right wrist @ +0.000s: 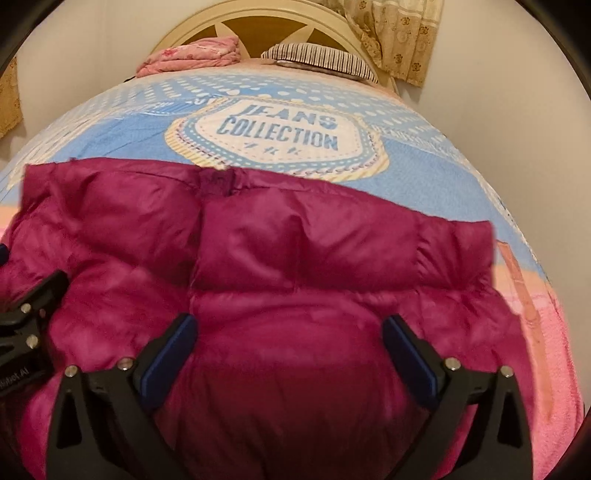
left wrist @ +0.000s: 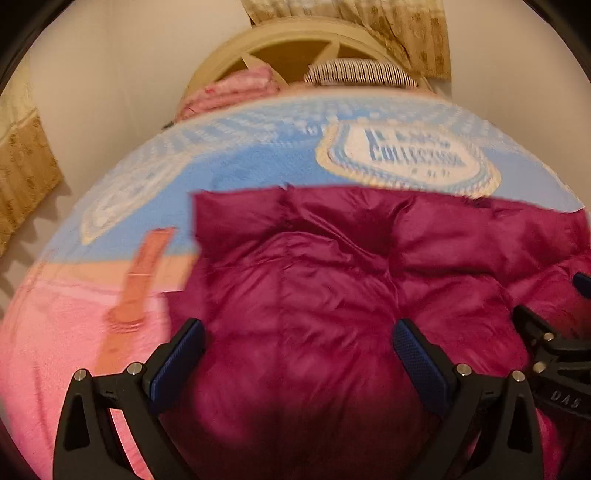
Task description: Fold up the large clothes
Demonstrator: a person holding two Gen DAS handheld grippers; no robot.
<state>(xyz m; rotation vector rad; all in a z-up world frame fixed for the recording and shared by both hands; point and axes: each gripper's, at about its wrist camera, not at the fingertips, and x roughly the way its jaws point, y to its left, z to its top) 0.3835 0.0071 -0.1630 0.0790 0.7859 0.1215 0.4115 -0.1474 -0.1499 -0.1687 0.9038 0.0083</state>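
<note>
A magenta puffer jacket (left wrist: 325, 288) (right wrist: 258, 258) lies spread on a bed covered by a blue and pink blanket (left wrist: 258, 162) (right wrist: 436, 173). My left gripper (left wrist: 299, 354) hovers open over the jacket's left part, its blue-padded fingers wide apart with only fabric below. My right gripper (right wrist: 290, 347) is open too, above the jacket's right part. Each gripper shows in the other's view: the right one (left wrist: 554, 350) at the left view's right edge, the left one (right wrist: 26, 314) at the right view's left edge. The jacket's far hem lies straight across the blanket.
A cream headboard (right wrist: 258, 26) stands at the bed's far end, with a folded pink quilt (right wrist: 192, 55) and a striped pillow (right wrist: 317, 59) before it. Patterned curtains (right wrist: 399, 33) hang at the back right. Pale walls flank the bed.
</note>
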